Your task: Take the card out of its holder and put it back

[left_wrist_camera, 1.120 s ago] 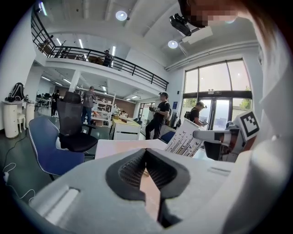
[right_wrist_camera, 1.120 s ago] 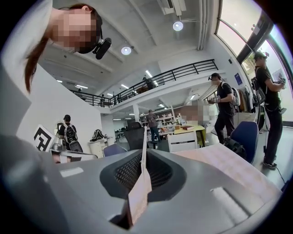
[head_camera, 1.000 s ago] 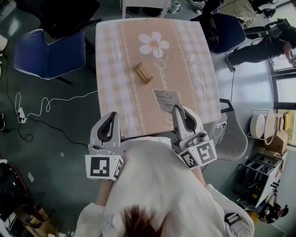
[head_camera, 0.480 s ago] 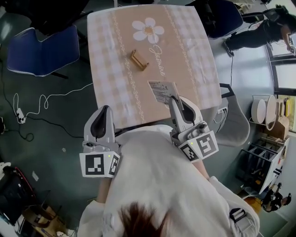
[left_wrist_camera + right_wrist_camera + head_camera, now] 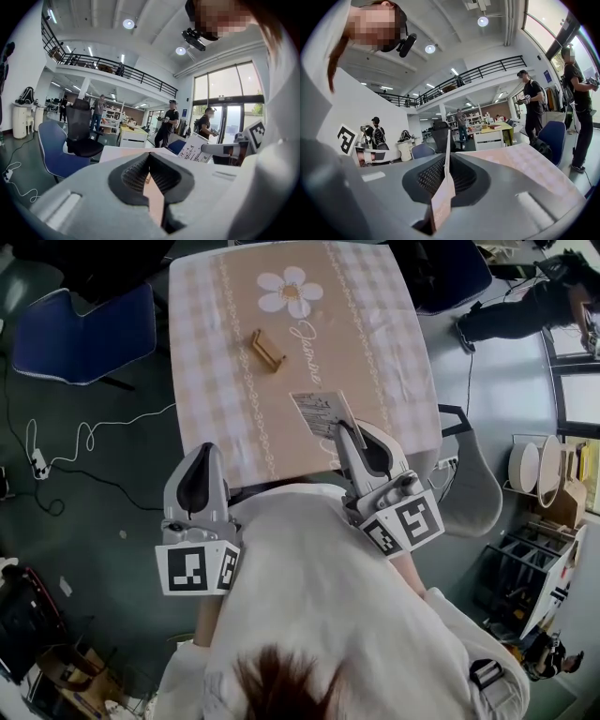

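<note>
A small wooden card holder (image 5: 267, 350) stands empty on the pink checked tablecloth (image 5: 375, 343), left of the middle. My right gripper (image 5: 350, 430) is shut on a white printed card (image 5: 320, 412), which it holds up over the table's near edge. In the right gripper view the card (image 5: 446, 154) shows edge-on between the pads. The left gripper (image 5: 199, 456) is shut on nothing and hovers off the near left corner of the table. From the left gripper view, the card (image 5: 193, 149) appears at the right.
A blue chair (image 5: 84, 329) stands left of the table and another (image 5: 450, 273) at its far right. A grey chair (image 5: 466, 486) sits by the near right corner. A cable (image 5: 84, 442) lies on the floor at the left. A person (image 5: 534, 296) stands at the far right.
The right gripper has kept its hold on the card. The table has slid up in the head view; both grippers sit a little nearer the person's body.
</note>
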`<state>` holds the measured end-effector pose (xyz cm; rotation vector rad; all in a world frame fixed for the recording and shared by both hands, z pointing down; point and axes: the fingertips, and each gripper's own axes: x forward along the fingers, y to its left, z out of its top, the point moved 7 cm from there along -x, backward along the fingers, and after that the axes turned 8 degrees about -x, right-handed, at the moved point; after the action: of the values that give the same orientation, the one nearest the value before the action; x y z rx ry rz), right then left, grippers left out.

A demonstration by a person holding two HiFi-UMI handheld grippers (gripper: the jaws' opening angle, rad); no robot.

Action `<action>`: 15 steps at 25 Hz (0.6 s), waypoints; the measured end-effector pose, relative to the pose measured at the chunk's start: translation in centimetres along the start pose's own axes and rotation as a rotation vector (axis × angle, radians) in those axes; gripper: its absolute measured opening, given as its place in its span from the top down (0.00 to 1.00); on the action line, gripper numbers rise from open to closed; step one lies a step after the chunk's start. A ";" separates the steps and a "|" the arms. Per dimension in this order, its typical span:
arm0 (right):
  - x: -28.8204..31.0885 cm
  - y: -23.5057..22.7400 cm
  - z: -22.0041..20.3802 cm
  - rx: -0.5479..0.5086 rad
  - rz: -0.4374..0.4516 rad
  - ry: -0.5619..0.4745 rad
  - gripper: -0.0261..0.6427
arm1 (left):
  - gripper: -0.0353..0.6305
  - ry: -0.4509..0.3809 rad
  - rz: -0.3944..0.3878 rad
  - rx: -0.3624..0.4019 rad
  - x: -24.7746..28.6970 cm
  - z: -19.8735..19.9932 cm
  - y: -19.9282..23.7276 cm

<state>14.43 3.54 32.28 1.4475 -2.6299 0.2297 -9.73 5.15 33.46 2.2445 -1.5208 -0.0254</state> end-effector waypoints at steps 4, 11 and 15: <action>-1.9 -1.0 -0.9 0.032 0.006 0.017 0.94 | 0.95 0.008 -0.028 0.023 0.0 -1.0 -2.8; -4.6 -1.2 -2.0 0.036 0.012 0.020 0.94 | 0.95 0.032 -0.042 0.027 -0.9 -2.9 -5.0; -5.7 -1.4 -2.0 0.037 -0.013 0.003 0.94 | 0.95 0.018 -0.042 0.018 -1.2 -2.9 -5.3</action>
<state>18.72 7.92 33.22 1.4739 -2.6264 0.2798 -4.79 8.86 33.98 2.2848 -1.4703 -0.0038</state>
